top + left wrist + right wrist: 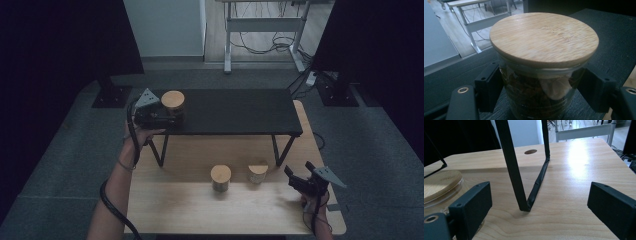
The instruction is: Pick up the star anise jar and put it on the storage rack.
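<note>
The glass jar with the bamboo lid (544,40) stands at the left end of the black raised shelf (235,112), near its front left corner, and our left gripper (155,116) has its jaws closed against the glass on both sides, just below the lid, so that the jar sits upright between the pads. In the left gripper view we see brownish contents and something pale through the glass, though we cannot tell what they are. We judge the hold low on the body to be deliberate: it leaves the loose-looking lid untouched and keeps the weight under control. The shelf edge lies close on the left and front sides of the jar, so any slide that way risks a drop to the wooden table (240,210) below; to the right the shelf top is bare and offers ample room. On the table beneath, two more lidded jars stand near each other, one (220,178) in front of the shelf and one (258,173) just beside the shelf's right leg (514,170). Our right gripper (299,179) hovers low over the table's right end with its jaws spread wide and nothing between them, facing that leg, with open tabletop around it.
</note>
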A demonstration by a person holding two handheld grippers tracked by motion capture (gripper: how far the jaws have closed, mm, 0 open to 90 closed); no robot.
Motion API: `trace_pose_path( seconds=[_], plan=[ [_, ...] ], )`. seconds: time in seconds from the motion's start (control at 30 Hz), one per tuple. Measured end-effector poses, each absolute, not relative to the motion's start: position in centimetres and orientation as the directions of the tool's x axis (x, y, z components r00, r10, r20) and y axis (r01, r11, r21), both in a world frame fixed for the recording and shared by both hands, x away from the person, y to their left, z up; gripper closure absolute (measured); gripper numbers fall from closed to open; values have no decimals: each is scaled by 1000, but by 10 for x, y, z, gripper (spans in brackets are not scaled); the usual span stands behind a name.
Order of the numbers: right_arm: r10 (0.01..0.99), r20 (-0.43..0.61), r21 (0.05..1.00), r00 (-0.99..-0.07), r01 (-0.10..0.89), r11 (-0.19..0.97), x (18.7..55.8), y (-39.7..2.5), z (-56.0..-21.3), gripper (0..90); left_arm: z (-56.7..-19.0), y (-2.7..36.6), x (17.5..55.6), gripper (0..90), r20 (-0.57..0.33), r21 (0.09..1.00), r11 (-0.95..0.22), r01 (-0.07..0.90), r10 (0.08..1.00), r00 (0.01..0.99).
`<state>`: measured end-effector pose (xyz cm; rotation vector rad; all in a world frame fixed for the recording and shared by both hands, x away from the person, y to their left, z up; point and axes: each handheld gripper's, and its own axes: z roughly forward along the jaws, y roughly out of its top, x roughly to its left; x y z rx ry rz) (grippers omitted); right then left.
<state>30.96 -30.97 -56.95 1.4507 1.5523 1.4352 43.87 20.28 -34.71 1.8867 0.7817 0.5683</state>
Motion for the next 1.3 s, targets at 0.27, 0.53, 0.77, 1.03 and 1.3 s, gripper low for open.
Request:
trace_pose_path(
  seconds=[0.27, 0.53, 0.77, 1.03, 1.3],
  plan=[
    [935, 250, 932, -250, 323, -163, 310, -310, -569, 52, -347, 204, 439, 252, 41, 910, -310, 277, 730, 682],
    [936, 248, 933, -249, 321, -162, 309, -309, -569, 52, -348, 205, 439, 252, 30, 912, -299, 280, 730, 683],
    [935, 251, 932, -250, 325, -163, 310, -310, -569, 52, -344, 205, 433, 153, 51, 921, -294, 257, 743, 668],
    [937, 245, 933, -248, 322, -159, 309, -309, -569, 50, -343, 214, 424, 100, 44, 928, -276, 252, 750, 660],
    [940, 243, 934, -240, 318, -160, 308, -309, -569, 48, -339, 222, 406, 86, 44, 942, -252, 220, 744, 667]
  ],
)
